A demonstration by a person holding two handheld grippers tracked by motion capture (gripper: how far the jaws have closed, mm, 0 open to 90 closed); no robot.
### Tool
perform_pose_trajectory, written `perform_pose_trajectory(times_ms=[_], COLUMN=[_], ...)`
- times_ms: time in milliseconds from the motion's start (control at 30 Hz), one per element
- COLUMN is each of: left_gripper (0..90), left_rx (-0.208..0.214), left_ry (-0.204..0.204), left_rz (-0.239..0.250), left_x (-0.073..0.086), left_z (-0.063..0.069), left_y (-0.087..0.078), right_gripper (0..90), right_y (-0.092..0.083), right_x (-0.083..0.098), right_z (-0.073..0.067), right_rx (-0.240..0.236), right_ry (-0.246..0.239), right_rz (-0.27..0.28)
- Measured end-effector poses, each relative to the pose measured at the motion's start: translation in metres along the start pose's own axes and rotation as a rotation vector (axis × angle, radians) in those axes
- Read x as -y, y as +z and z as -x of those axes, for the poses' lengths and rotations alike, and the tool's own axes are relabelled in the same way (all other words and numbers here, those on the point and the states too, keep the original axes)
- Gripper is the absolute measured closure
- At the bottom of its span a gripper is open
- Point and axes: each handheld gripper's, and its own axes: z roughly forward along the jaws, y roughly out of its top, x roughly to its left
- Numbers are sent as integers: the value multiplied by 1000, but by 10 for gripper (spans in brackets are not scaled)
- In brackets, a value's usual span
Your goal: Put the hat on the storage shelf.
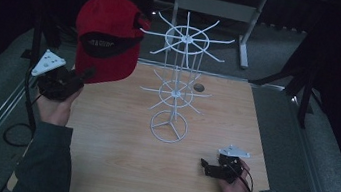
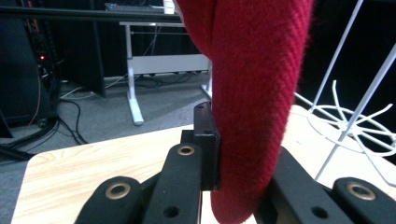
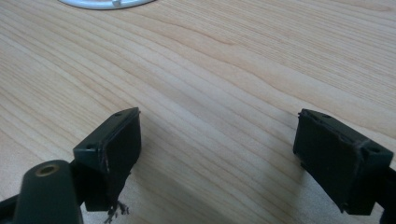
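red cap [image 1: 108,37] with a black patch [image 1: 105,45] on its front, faint lettering on the patch, too blurred and small to read, no other text, label, brand or number legible anywhere

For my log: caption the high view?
Left gripper lifts red cap beside white rack; right gripper open on table.

Wooden table [image 1: 117,169], grey desk frame [image 1: 211,6]
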Motion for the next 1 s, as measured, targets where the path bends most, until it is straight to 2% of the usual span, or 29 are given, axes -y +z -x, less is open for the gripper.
perform_pose_trajectory(times_ms=[1000], left_gripper=[861], left_rx=[15], left_ry=[14], left_rz=[48], left_x=[-19], left_z=[9], left_y=[-8], right_gripper=[150], right_y=[0], right_x=[0], right_z=[0], right_rx=[0], right_ry=[0], right_rz=[0])
